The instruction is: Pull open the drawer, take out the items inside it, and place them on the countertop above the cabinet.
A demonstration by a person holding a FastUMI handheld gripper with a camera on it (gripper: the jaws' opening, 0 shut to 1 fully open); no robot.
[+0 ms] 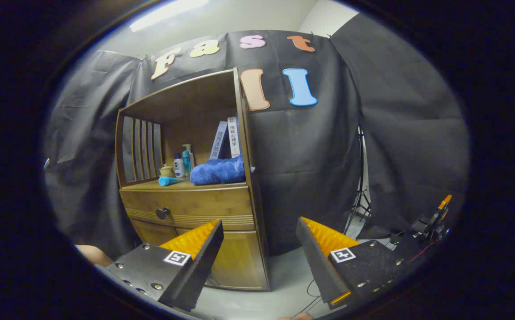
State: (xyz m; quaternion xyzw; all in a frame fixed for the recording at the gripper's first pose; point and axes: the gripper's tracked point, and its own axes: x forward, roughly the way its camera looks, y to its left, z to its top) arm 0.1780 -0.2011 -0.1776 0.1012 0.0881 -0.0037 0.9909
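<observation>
- The gripper (259,231) hangs in the air with its fingers spread wide, nothing between them.
- Beyond the fingers stands a wooden cabinet (239,262); its drawer (190,205) is closed, with a dark round knob (163,213) near its left end.
- On the countertop (181,183) above the drawer lie a blue towel (218,171), a blue tube (168,180), a small jar (166,170) and two bottles (183,162).
- Two books (227,138) lean behind the towel.

1 drawer (189,205); 2 books (226,138); 2 bottles (183,162); 1 towel (217,172); 1 tube (169,181)
</observation>
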